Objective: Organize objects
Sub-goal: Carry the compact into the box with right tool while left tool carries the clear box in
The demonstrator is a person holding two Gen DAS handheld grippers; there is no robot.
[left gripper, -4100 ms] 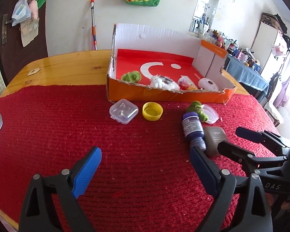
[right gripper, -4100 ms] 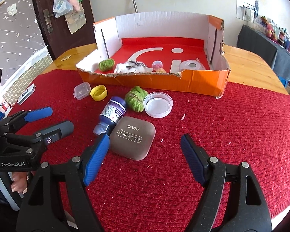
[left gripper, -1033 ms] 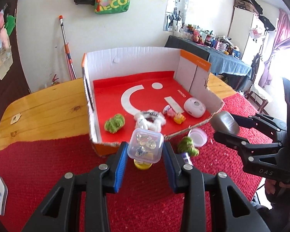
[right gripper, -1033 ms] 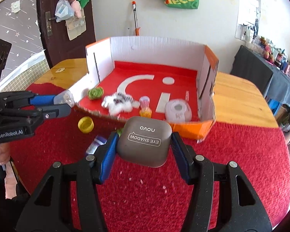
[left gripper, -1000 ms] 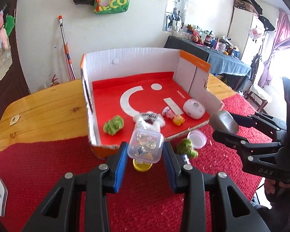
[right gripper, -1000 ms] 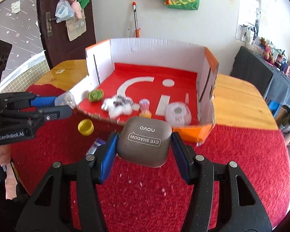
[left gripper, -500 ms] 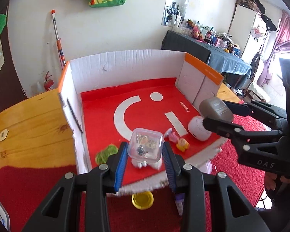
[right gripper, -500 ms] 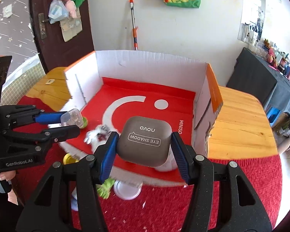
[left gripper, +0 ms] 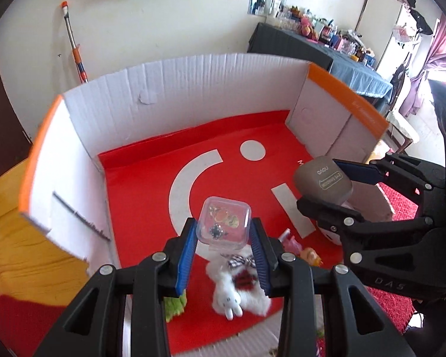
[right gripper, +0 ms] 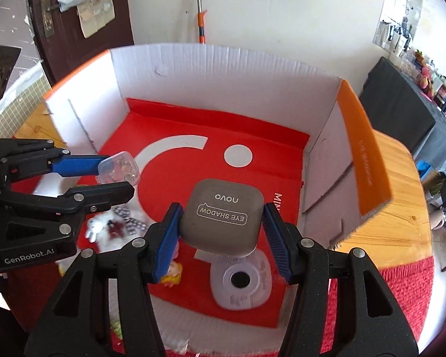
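I have both claws over the big cardboard box [left gripper: 175,89], the open one with white walls, orange rims and a red floor carrying a white arc and dot. It sits on the wooden bench [right gripper: 401,208], with the red mat [right gripper: 401,291] showing at its near side.

My right claw [right gripper: 221,232] is closed on the grey eye-shadow case [right gripper: 223,217], its blue pads pressed against the case's left and right edges, lid up with the lettering facing away from me. The case hangs above the red floor at the box's right half, directly over the white round gadget [right gripper: 240,279] that lies on the floor just in front of the claw.

My left claw [left gripper: 223,247] is closed on the small clear plastic box [left gripper: 223,226], pads against two opposite sides; small trinkets show through its lid. It is held above the floor near the box's middle, over the white arc, with the white plush toy [left gripper: 238,291] lying on the floor just below and nearer to me. A small pink and yellow figure [left gripper: 300,250] lies to the right of the plush, and a green fuzzy ball [left gripper: 175,303] lies to its left, half hidden behind the left finger.

Compared with half a second ago, both claws have pushed further in over the box: the near wall has slipped out under them and the red floor fills more of each view. The grips on the case and the clear box look unchanged.
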